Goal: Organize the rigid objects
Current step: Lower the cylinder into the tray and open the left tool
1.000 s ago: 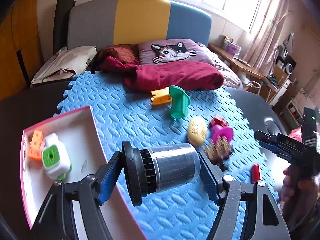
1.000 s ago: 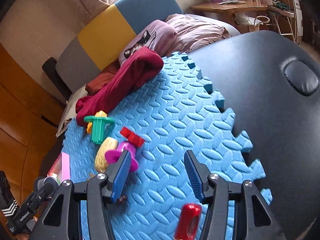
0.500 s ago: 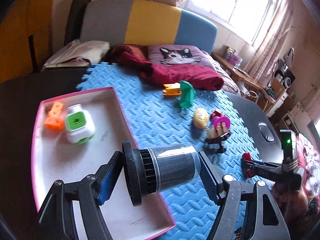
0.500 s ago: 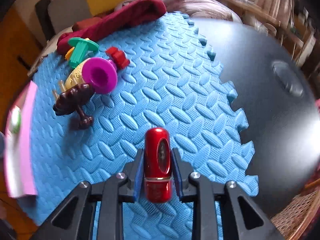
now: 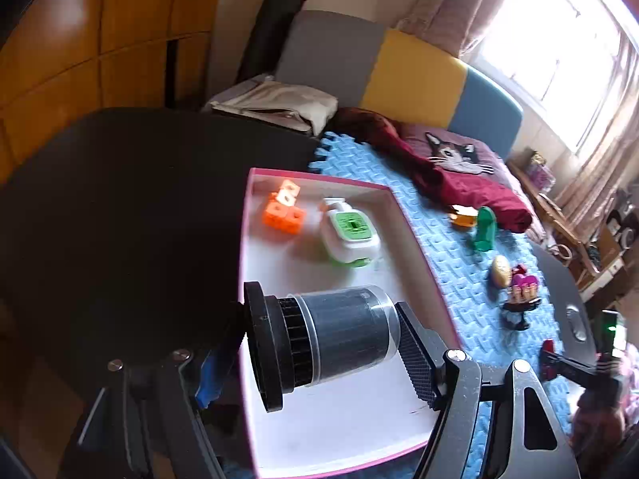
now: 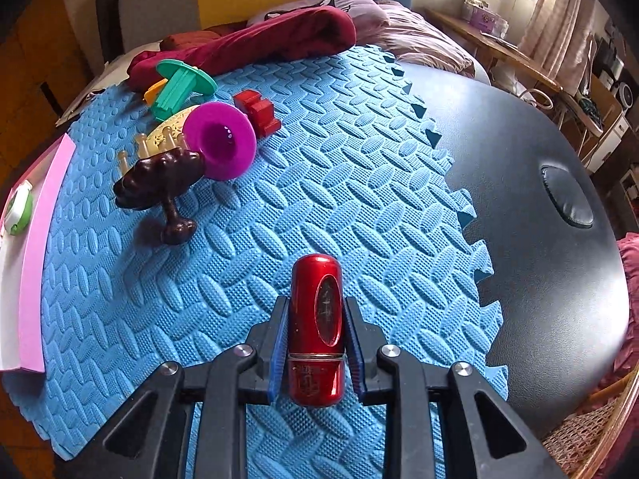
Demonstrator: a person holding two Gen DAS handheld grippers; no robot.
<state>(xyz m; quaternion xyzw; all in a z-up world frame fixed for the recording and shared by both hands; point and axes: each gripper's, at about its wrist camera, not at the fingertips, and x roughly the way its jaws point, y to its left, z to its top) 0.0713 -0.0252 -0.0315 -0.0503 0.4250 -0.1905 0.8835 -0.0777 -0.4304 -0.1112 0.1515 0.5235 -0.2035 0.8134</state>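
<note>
My left gripper (image 5: 319, 343) is shut on a clear jar with a black ribbed lid (image 5: 339, 335), held sideways over the pink-rimmed white tray (image 5: 255, 359). In the tray lie an orange block piece (image 5: 282, 209) and a white and green device (image 5: 350, 235). My right gripper (image 6: 315, 335) is shut on a shiny red cylinder (image 6: 315, 323) just above the blue foam mat (image 6: 319, 183). On the mat lie a brown stand (image 6: 163, 183), a purple funnel (image 6: 219, 145), a red block (image 6: 257, 111), a green spool (image 6: 179, 88) and a yellow oval (image 6: 167, 131).
A dark red cloth (image 6: 259, 44) and a cat-print pillow (image 5: 455, 155) lie at the mat's far edge. The mat covers part of a black round table (image 6: 539, 239). The tray's pink wall (image 6: 40, 259) borders the mat's left side. A wicker chair edge (image 6: 587, 439) shows at lower right.
My left gripper carried the jar leftward from over the mat to over the tray. My right gripper dropped onto the red cylinder and shut on it.
</note>
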